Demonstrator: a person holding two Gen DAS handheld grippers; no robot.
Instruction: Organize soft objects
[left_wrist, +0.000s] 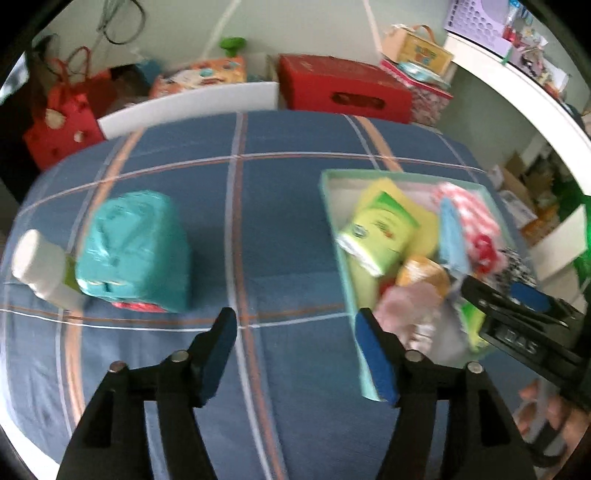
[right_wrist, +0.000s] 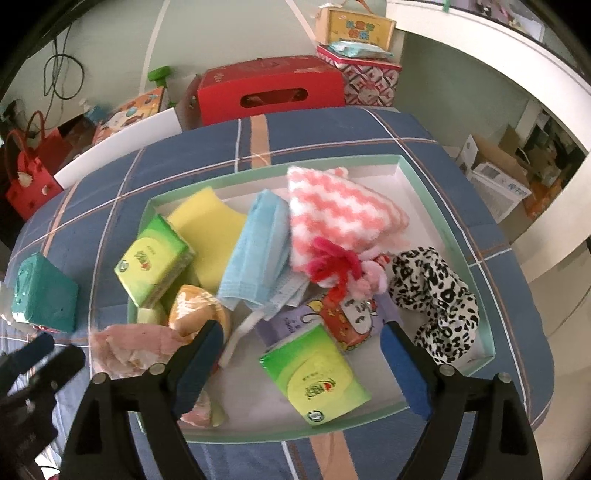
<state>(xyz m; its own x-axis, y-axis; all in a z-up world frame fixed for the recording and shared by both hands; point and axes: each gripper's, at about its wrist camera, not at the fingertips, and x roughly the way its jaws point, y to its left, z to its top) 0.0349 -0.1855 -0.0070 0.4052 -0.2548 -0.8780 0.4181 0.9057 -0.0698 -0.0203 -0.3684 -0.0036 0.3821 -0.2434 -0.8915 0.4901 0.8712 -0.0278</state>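
both our grippers, left gripper (left_wrist: 295, 354) and right gripper (right_wrist: 299, 365), are spread and empty. next we grab the squishy teal wrapped pack (left_wrist: 135, 251) ahead-left for the pale green box (right_wrist: 447, 229).

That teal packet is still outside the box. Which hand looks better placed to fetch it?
Probably the left. The left gripper is open and empty above the bedspread, near the teal packet; the right gripper hangs over the box.

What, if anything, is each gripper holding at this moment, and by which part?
Nothing is held. The left gripper is open over bare blue cloth; the right gripper is open above the tray, its pads clear of the green tissue pack below.
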